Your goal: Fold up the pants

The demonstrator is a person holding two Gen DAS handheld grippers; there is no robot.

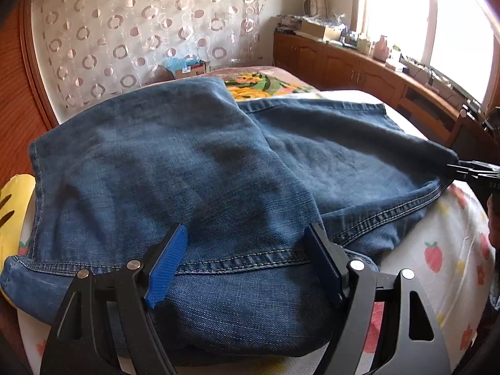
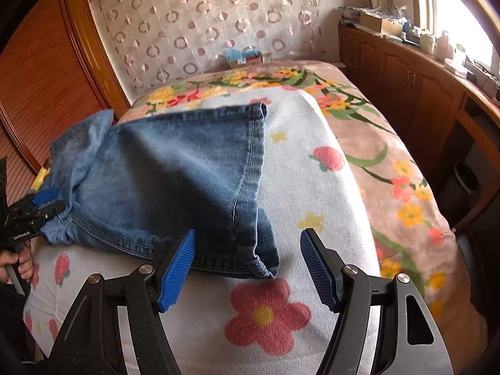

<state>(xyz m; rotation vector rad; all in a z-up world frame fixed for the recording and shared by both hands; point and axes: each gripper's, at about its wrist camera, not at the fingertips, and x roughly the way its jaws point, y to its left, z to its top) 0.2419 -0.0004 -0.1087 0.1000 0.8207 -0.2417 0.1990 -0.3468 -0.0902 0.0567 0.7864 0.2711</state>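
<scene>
Both tongs stand open: left tongs (image 1: 247, 265) over the near hem, right tongs (image 2: 248, 268) by the near right corner. Folded jeans (image 1: 193, 168) lie on the bed (image 2: 312, 187), long axis running left-right.

We count one pair of jeans (image 1: 193, 168) on one bed (image 2: 312, 187). Two claws: the left claw (image 1: 247, 265) at six o'clock in its own view, the right claw (image 2: 248, 268) likewise in its own. Each shows two blue pads (image 2: 178, 268). One hand (image 2: 22, 264) at nine o'clock. One ringed curtain (image 1: 140, 31) at twelve; one window (image 1: 437, 15) at two.
</scene>
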